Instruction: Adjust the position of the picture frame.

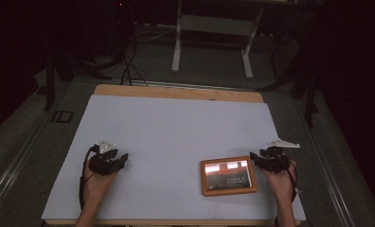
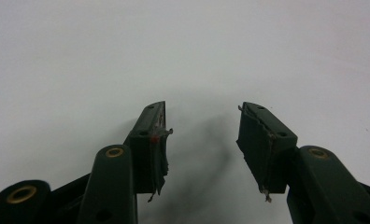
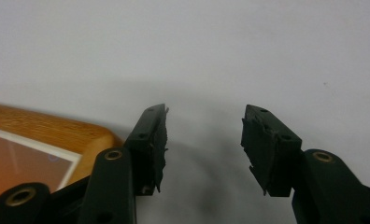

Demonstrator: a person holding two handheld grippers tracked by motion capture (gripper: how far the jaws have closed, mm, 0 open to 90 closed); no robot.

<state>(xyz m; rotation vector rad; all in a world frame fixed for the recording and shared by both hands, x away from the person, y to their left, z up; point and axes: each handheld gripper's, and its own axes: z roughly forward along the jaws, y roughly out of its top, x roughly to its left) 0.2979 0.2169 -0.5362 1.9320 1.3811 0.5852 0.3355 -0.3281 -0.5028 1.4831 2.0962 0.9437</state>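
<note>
A wooden picture frame (image 1: pixel 228 176) lies flat near the front right of a pale table (image 1: pixel 176 123). The right gripper (image 1: pixel 263 159) rests just beside the frame's upper right corner, jaws apart and empty. The left gripper (image 1: pixel 119 160) sits well apart on the left, also parted, holding nothing.

No text can be read. The picture inside the wooden frame (image 1: pixel 228 176) carries small pale lines of print, too blurred to make out.
</note>
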